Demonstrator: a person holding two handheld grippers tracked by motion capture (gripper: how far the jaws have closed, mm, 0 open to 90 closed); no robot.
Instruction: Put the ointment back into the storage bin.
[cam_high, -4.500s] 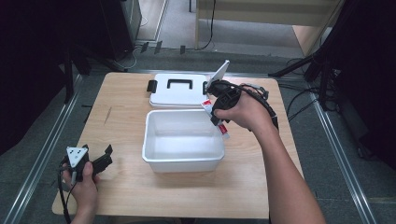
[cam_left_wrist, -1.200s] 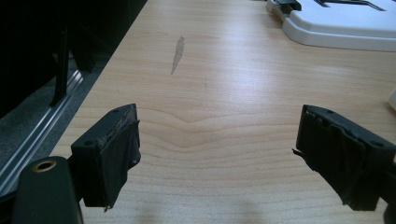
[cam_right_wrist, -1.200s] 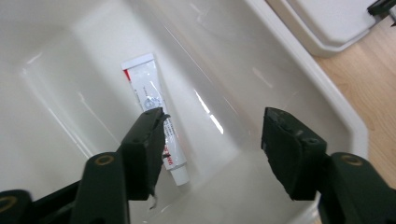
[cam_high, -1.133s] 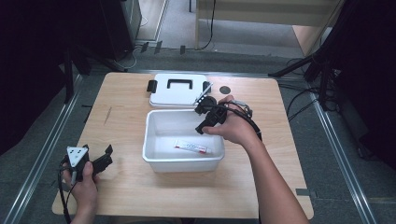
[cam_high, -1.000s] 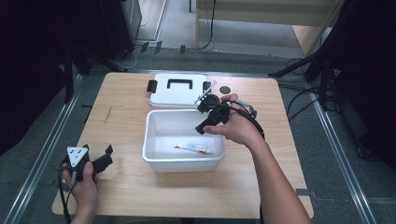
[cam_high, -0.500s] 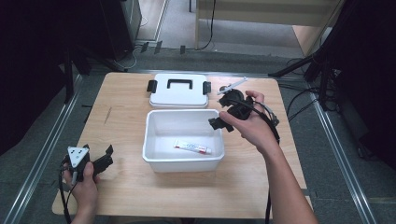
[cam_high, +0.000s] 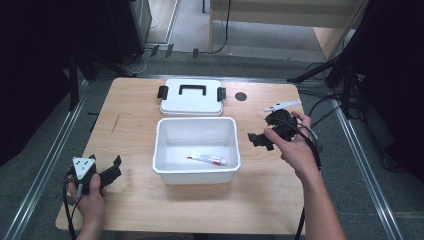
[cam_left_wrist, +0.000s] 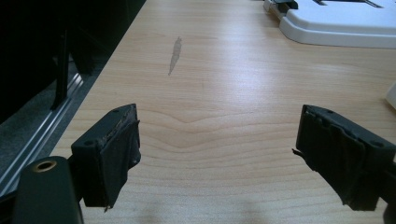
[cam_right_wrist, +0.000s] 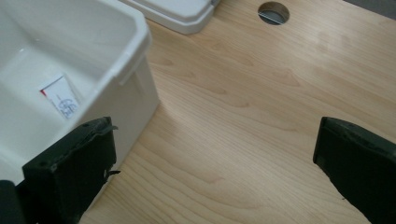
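Right tool (cam_high: 261, 140) jaws wide apart, empty, beside white bin (cam_high: 196, 176).

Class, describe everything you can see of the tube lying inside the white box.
The tube is small, flat and white, with a red band at one end and faint print along its side. It lies flat on the floor of the open white box, near the front wall and slightly askew. Nothing grips it. The right gripper view shows its crimped end.
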